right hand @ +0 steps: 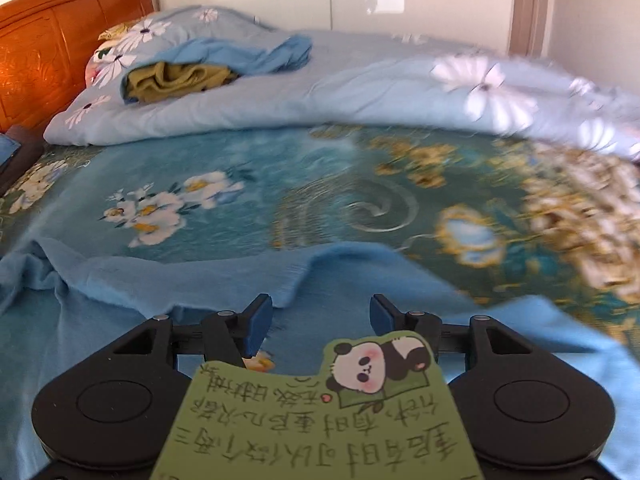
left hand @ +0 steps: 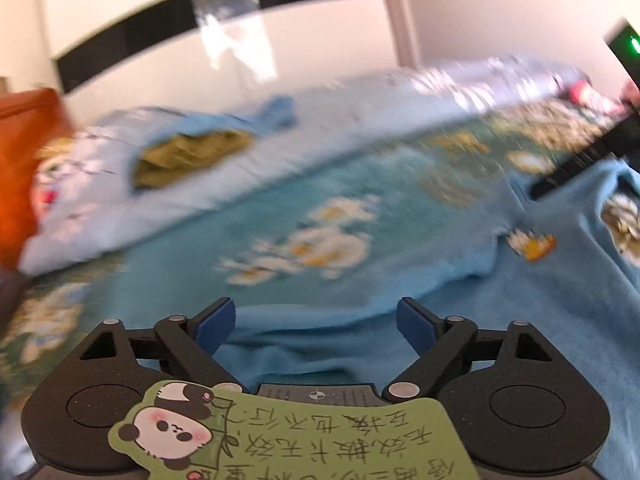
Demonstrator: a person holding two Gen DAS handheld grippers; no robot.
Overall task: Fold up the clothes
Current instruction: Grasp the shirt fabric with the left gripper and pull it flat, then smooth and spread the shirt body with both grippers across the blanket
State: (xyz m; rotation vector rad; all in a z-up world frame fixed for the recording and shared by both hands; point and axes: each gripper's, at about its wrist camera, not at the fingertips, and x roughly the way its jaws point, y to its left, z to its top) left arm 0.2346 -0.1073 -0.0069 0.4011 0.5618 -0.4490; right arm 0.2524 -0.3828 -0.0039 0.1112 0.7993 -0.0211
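Note:
A light blue garment [left hand: 400,360] lies spread on the bed, with a small white and yellow emblem [left hand: 532,244] on it. My left gripper [left hand: 316,324] hovers low over it, jaws wide open, nothing between the blue pads. A black finger [left hand: 576,164] of the right gripper reaches over the garment's far right part. In the right wrist view the same garment [right hand: 120,320] shows a rumpled far edge. My right gripper [right hand: 320,322] stands open just above the cloth, and its pads press on nothing.
A teal floral bedsheet [right hand: 280,184] covers the bed. A pale blue quilt [right hand: 360,92] with white flowers is bunched along the far side. An olive garment [right hand: 180,76] lies on it under another blue one [right hand: 240,54]. An orange headboard [right hand: 48,40] stands at the left.

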